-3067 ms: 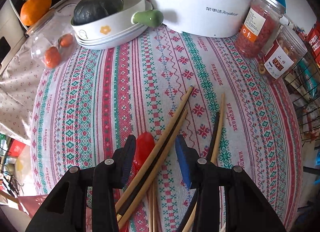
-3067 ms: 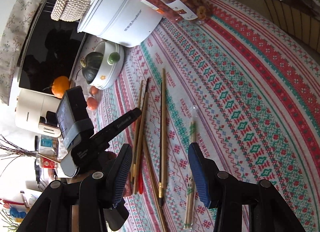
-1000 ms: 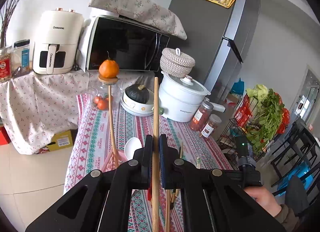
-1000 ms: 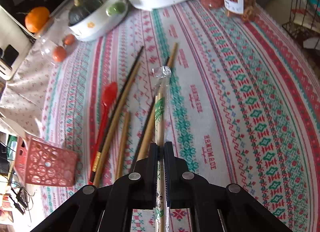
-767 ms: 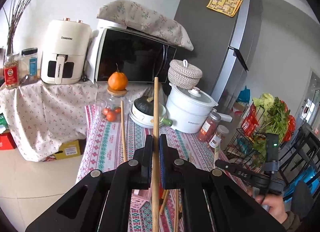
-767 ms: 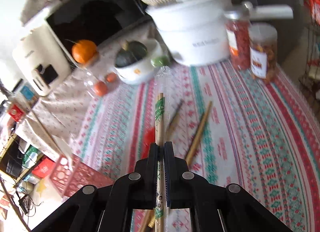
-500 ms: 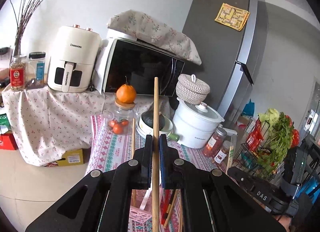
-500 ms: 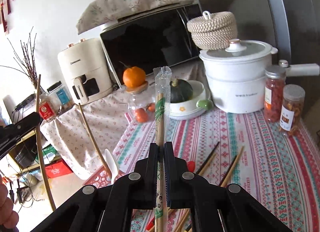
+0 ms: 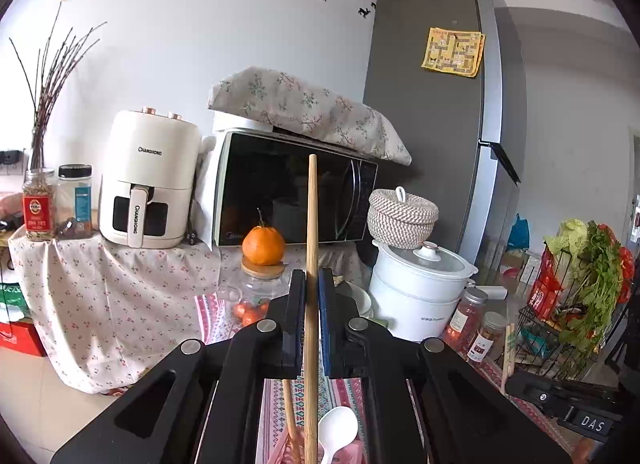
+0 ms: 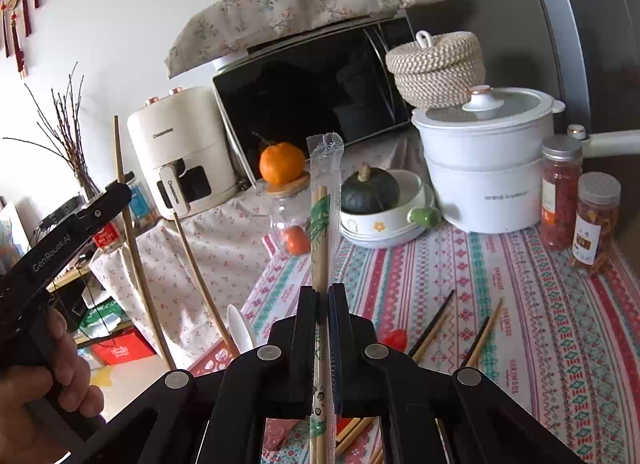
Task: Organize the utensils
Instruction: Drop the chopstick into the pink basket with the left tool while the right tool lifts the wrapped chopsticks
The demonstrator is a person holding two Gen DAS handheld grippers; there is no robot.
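My left gripper is shut on a long wooden chopstick and holds it upright, high above the table. Below it a white spoon and another wooden stick stand in a pink basket. My right gripper is shut on a pair of chopsticks in a clear wrapper, also held upright. In the right wrist view the left gripper shows at the left with its chopstick. Several loose chopsticks and a red spoon lie on the patterned tablecloth.
At the back stand a white pot, two jars, a bowl with a green squash, a jar topped with an orange, a microwave and an air fryer. A wire rack of greens is right.
Both grippers closed on their chopsticks, lifted them off the table and tilted upward. The view has swung from the tablecloth to the back wall and appliances.
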